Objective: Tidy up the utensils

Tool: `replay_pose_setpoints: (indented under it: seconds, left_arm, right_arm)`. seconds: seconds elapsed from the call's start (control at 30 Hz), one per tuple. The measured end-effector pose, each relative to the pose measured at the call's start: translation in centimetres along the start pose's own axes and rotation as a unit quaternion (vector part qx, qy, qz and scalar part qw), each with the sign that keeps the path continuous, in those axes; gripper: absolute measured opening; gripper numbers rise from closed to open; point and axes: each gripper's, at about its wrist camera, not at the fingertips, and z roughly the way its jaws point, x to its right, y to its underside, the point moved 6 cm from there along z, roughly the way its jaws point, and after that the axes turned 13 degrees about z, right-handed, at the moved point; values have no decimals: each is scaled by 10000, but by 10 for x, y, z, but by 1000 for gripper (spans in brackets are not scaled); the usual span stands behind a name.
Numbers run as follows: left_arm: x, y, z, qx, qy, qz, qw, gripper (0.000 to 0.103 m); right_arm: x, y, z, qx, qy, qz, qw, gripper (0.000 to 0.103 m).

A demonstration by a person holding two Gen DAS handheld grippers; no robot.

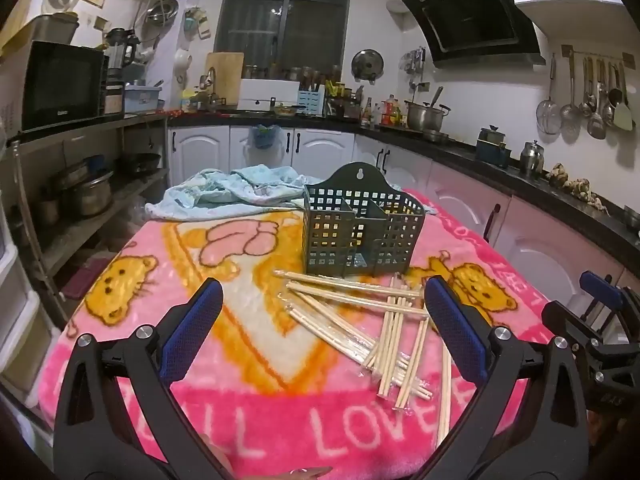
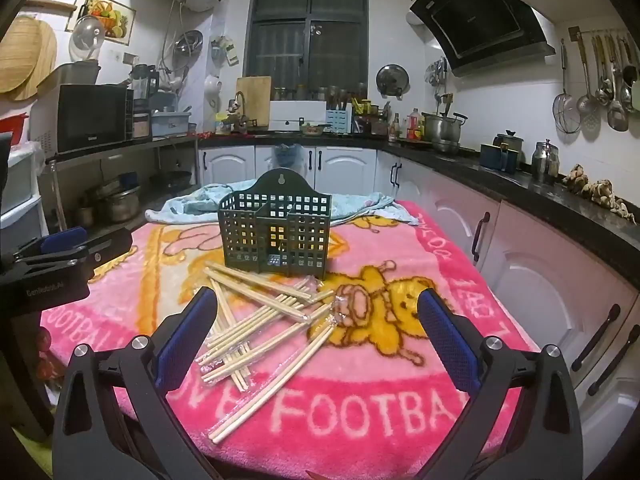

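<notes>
- Both grippers, left gripper (image 1: 322,312) and right gripper (image 2: 318,320), hover with fingers spread wide, empty.
- Chopsticks (image 2: 264,320) lie criss-crossed mid-table, just before the green holder (image 2: 276,236).
- Best pinch one outlying stick across its middle.
- The plush blanket (image 2: 360,408) may snag the tips.

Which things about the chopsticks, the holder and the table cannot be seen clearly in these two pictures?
- Scattered pale wooden chopsticks: exact count unclear in both views; they overlap, and clear plastic wrap covers some.
- Dark green perforated plastic holder: its compartment floors are hidden by its own walls in both views.
- Table under the pink cartoon blanket: fully covered.
- Crumpled light blue cloth: right wrist view, holder blocks its middle.
</notes>
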Motion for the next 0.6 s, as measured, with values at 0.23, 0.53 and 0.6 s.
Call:
replay_pose_setpoints:
  seconds: [0.23,0.53,0.6]
  left_arm:
    - [2,-4,0,23,12,12,10000,93]
    - [0,-9,-3,45,5,11,10000,93]
    - [0,-9,-3,49,2,14,10000,93]
  right_arm:
    - [0,0,-1,10,3,3,10000,97]
    - [0,0,-1,13,4,7,10000,97]
    - [0,0,-1,12,1,8,10000,97]
